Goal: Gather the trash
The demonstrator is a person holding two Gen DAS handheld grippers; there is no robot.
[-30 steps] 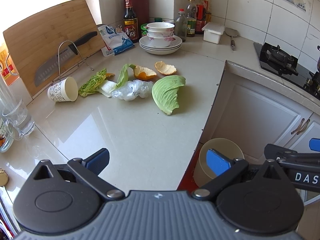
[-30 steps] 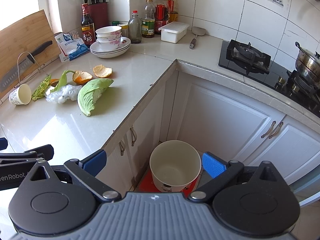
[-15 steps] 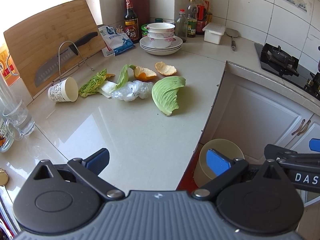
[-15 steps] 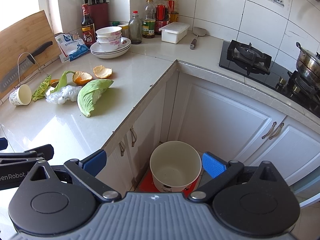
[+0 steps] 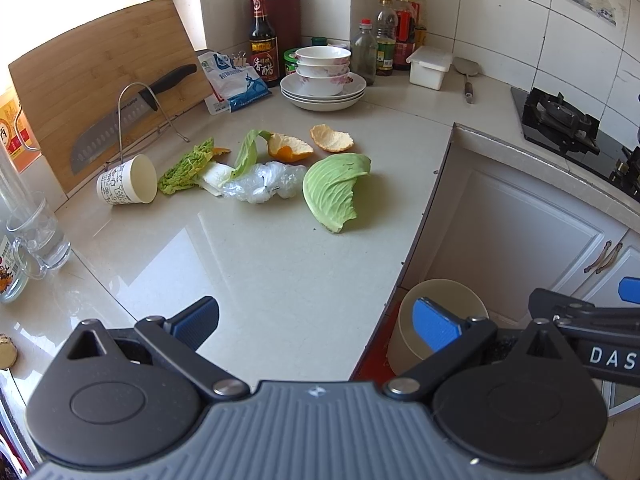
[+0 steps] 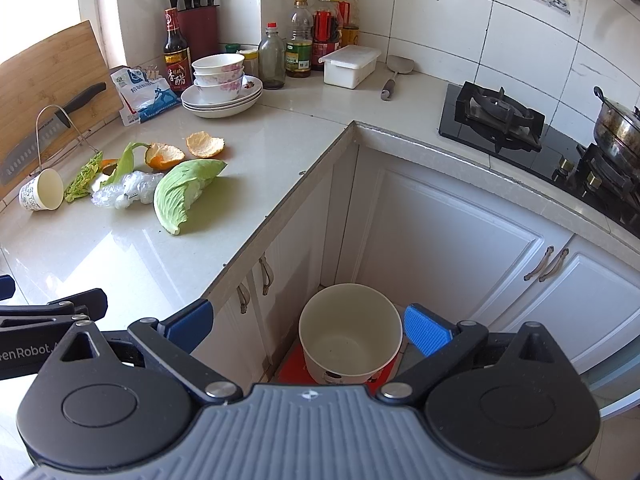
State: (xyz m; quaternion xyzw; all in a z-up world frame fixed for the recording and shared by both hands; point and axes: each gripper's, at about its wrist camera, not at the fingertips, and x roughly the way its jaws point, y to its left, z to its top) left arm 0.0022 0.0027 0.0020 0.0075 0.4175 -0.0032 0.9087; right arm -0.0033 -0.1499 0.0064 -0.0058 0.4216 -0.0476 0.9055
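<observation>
Scraps lie on the pale counter (image 5: 260, 272): a big cabbage leaf (image 5: 336, 188) (image 6: 184, 192), crumpled clear plastic (image 5: 260, 186) (image 6: 124, 194), two orange peels (image 5: 290, 148) (image 5: 332, 140), smaller green leaves (image 5: 184, 166) and a tipped paper cup (image 5: 128, 180) (image 6: 42, 190). A cream bin (image 6: 350, 332) (image 5: 436, 304) stands on the floor in the cabinet corner. My left gripper (image 5: 316, 324) hovers open over the counter's front edge, well short of the scraps. My right gripper (image 6: 308, 326) hangs open above the bin, holding nothing.
Behind the scraps are stacked bowls on plates (image 5: 324, 80), a salt bag (image 5: 232, 84), bottles, a knife block and a cutting board (image 5: 92, 80) with a knife on a wire rack. Glasses (image 5: 36, 232) stand at the left. A gas stove (image 6: 500, 116) and pot sit right.
</observation>
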